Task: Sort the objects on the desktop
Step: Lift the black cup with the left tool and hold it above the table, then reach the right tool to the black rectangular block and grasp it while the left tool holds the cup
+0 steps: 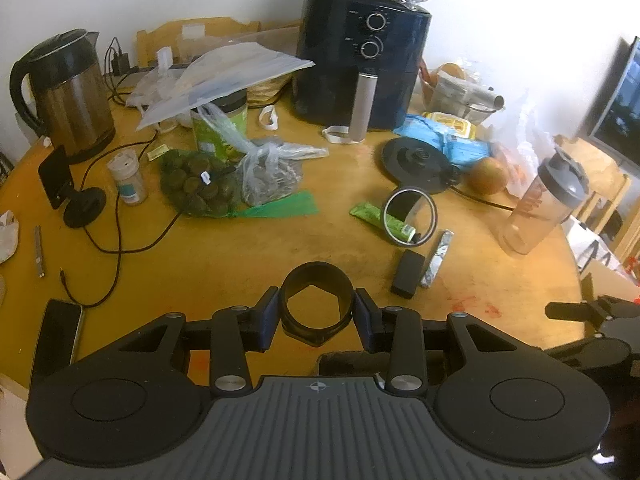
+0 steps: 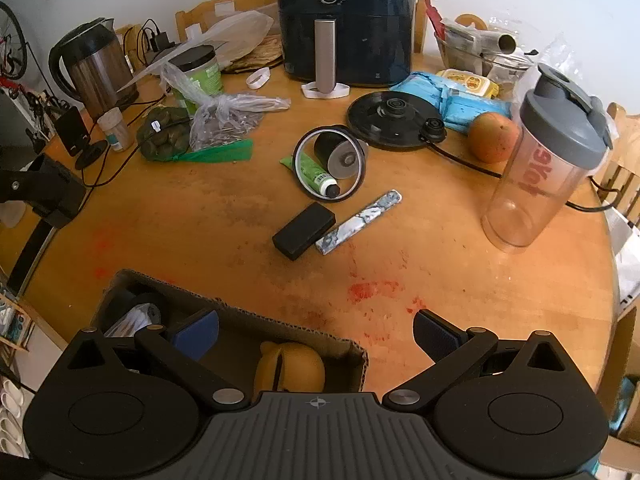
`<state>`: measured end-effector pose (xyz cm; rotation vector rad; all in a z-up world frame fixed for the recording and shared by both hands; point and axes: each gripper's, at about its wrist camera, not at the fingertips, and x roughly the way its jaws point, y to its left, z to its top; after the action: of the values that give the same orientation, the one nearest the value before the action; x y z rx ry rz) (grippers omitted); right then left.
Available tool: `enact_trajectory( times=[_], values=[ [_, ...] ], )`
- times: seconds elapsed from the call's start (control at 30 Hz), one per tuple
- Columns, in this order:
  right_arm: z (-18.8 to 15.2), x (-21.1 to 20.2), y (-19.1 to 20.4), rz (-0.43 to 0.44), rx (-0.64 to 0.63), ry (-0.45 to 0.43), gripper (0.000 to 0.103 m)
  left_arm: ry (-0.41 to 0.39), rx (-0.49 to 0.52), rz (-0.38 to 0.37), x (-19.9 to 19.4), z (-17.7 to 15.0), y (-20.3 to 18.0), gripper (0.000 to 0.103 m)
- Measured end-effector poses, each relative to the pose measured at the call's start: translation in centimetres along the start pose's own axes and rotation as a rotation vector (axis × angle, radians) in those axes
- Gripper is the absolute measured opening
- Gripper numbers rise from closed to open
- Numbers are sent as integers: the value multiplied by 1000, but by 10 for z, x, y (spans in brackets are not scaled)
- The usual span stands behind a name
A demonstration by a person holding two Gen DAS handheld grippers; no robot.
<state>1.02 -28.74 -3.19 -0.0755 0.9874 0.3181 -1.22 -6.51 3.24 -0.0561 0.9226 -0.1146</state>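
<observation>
Item 1: black ring (image 1: 317, 304), pinched between your left gripper (image 1: 316, 314) jaws, above bench (image 1: 240, 264); cardboard box (image 2: 236, 320) lies just below-right. Right gripper (image 2: 316, 334) jaws spread, empty.

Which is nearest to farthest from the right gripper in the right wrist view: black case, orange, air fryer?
From the right gripper:
1. black case, just ahead at table centre
2. orange, far right by the shaker
3. air fryer, at the back wall
</observation>
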Motion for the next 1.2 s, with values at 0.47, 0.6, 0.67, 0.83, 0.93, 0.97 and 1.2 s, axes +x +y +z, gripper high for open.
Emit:
enact_trajectory(
  times=[0.47,0.6,0.67,0.83,0.93,0.97,1.2],
  values=[
    [25,28,-5,10,-29,7,103,15,-27,18,0,-3,2,38],
    [32,38,-9,14,-41,16,103,17,-37,23,0,-3,2,38],
    [37,43,-11,20,-48,21,103,18,-41,25,0,-4,1,38],
    [45,56,-15,36,-75,38,102,24,-55,33,-1,-6,0,38],
    [50,65,-16,51,-96,57,102,26,-67,42,-2,-8,0,38],
    [52,68,-17,56,-104,63,102,26,-72,46,-2,-8,0,38],
    [64,89,-20,97,-174,97,101,33,-107,73,-5,-12,3,38]
  ],
)
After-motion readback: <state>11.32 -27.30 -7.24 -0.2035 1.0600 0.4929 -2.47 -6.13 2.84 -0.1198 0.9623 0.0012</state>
